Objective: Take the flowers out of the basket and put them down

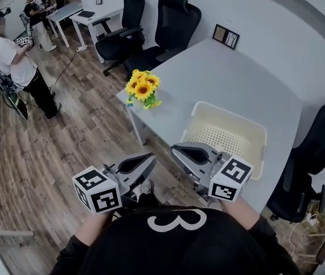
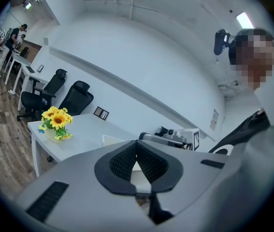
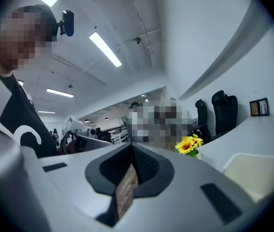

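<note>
Right: one grey table (image 1: 248,73), with one bunch of flowers (image 1: 143,89) upright close to its left edge by the corner, well apart from the one cream basket (image 1: 256,132) at the near edge. Open wood floor (image 1: 82,148) left of the table. Three black chairs: two (image 1: 176,22) past the far edge, one (image 1: 317,153) on the right. Left gripper (image 1: 149,159) and right gripper (image 1: 176,149) are off the table by the person's chest, both clenched on nothing.

Grey table (image 1: 265,79), sunflower bunch (image 1: 143,88) standing near its corner, cream basket (image 1: 211,114), picture frame (image 1: 226,36) by wall
</note>
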